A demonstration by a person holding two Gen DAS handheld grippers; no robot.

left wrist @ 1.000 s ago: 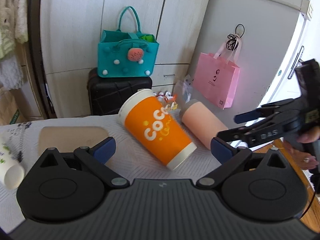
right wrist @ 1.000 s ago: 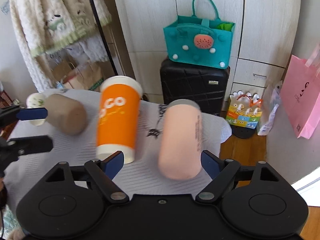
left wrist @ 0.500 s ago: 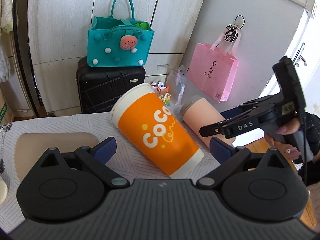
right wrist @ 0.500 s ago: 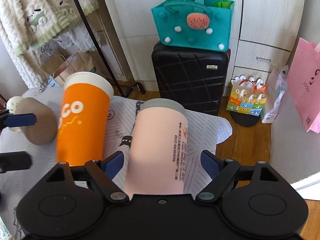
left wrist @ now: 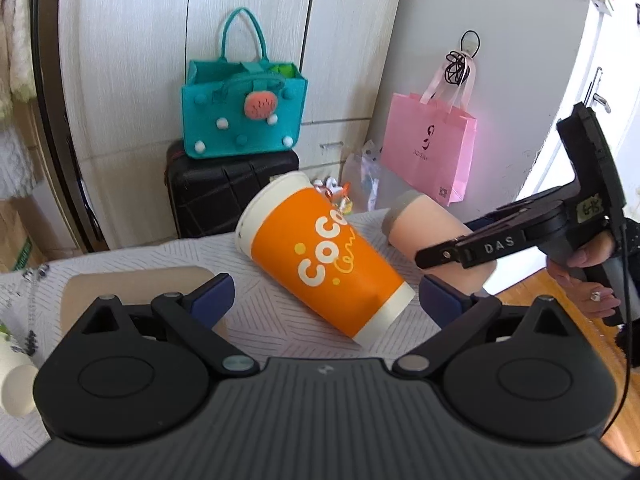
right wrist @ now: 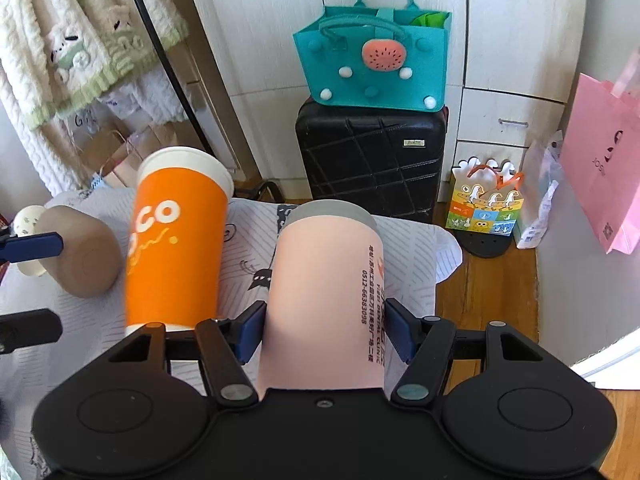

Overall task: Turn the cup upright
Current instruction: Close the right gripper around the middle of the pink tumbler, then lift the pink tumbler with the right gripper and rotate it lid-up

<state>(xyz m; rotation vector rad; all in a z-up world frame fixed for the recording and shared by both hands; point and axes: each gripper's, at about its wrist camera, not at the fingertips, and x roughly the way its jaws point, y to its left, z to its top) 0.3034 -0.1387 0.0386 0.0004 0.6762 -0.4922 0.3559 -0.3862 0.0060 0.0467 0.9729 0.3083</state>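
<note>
A pink cup (right wrist: pixel 326 292) with a grey rim lies on its side on the white cloth, rim pointing away. My right gripper (right wrist: pixel 324 334) has closed its blue pads on both sides of the cup's body. The pink cup (left wrist: pixel 428 236) also shows in the left wrist view, with the right gripper (left wrist: pixel 460 252) over it. An orange "COCO" cup (left wrist: pixel 324 268) lies on its side in front of my left gripper (left wrist: pixel 326 300), which is open and empty. The orange cup (right wrist: pixel 176 240) lies left of the pink one.
A tan cup (right wrist: pixel 80 256) lies on its side at the left, with a white cup (right wrist: pixel 26 220) behind it. The tan cup (left wrist: pixel 136 292) also shows in the left wrist view. A black suitcase (right wrist: pixel 372 156) with a teal bag (right wrist: pixel 372 56) stands beyond the table. A pink bag (left wrist: pixel 430 148) hangs at the right.
My right gripper moved forward over the pink cup and closed its pads on it. My left gripper stayed open and shifted slightly in front of the orange cup.
</note>
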